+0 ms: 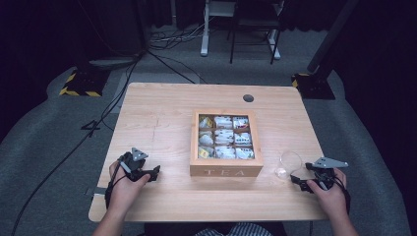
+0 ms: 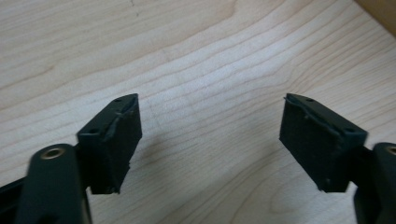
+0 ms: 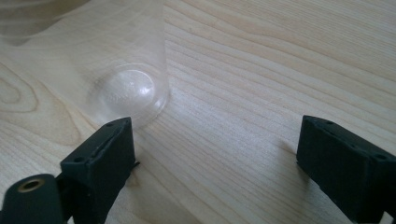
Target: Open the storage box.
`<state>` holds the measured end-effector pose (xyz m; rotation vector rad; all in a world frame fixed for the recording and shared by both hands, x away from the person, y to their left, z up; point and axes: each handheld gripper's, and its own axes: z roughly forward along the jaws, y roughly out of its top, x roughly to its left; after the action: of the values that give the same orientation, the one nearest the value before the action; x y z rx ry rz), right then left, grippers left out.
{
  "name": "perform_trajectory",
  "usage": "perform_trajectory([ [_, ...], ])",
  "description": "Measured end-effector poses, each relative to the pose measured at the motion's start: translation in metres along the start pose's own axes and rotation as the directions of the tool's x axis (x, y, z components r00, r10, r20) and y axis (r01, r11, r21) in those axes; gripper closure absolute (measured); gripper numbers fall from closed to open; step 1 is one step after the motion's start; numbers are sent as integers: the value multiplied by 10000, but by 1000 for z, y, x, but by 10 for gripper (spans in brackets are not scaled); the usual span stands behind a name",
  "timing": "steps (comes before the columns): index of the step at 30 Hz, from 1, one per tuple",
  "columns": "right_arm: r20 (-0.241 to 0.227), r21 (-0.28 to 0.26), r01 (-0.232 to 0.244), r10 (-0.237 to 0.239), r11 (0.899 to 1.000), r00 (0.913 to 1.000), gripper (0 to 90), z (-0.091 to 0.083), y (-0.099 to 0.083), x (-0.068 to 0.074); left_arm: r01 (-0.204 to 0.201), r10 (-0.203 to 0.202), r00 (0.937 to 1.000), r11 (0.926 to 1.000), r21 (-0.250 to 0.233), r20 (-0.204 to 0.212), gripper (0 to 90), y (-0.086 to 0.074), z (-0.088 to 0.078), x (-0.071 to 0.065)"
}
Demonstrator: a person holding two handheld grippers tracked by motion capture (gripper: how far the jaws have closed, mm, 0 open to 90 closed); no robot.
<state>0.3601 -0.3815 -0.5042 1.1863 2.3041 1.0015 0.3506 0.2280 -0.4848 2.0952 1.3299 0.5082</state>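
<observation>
Apparently at the very start, nothing yet grasped: wooden tea box [image 1: 225, 171] mid-table, lid off, packets [image 1: 224, 136] sorted in its compartments, clear plastic cup [image 1: 288, 164] upright just right of it. Right gripper [image 1: 300, 181] at the near right edge, jaws spread wide and empty, cup's base [image 3: 130, 91] just beyond the left jaw. Left gripper [image 1: 152, 173] at the near left, likewise released over bare table [image 2: 196, 56]. Likely next: closing on the cup or reaching for a packet, calling for a short forward reach.
</observation>
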Motion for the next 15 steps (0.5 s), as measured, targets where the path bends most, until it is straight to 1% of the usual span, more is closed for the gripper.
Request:
perform_trajectory([
  [1,1,0,0,0,10000,10000,116,0,0,0,-69,69,10000,9999,-102,-7,252,3,-3,-1],
  [2,3,-2,5,-5,10000,10000,116,0,0,0,-96,98,9999,9993,-350,62,256,8,-10,-3],
  [3,2,-1,6,-6,10000,10000,116,0,0,0,-147,152,9998,9988,-476,100,258,10,-13,-5],
  [4,4,-2,8,-8,10000,10000,116,0,0,0,-206,215,9997,9982,-567,150,258,13,-16,-7],
  [5,4,-2,8,-8,10000,10000,116,0,0,0,-206,215,9997,9982,-567,150,263,13,-16,-7],
  [7,4,-1,6,-6,10000,10000,116,0,0,0,-198,218,9994,9970,-751,267,271,17,-22,-10],
  [8,5,-1,5,-5,10000,10000,116,0,0,0,-287,320,9989,9953,-921,340,272,21,-28,-14],
  [10,5,-2,6,-6,10000,10000,116,0,0,0,-293,349,9982,9932,-1124,488,280,24,-34,-17],
  [11,5,-2,6,-6,10000,10000,116,0,0,0,-293,349,9982,9932,-1124,488,282,24,-34,-17],
  [12,6,-2,5,-5,10000,10000,116,0,0,0,-291,365,9976,9920,-1224,585,282,26,-37,-20],
  [13,7,-2,7,-7,10000,10000,116,0,0,0,-351,466,9960,9887,-1459,763,283,29,-42,-25],
  [15,7,-3,7,-7,10000,10000,116,0,0,0,-439,596,9942,9848,-1681,893,283,32,-47,-31],
])
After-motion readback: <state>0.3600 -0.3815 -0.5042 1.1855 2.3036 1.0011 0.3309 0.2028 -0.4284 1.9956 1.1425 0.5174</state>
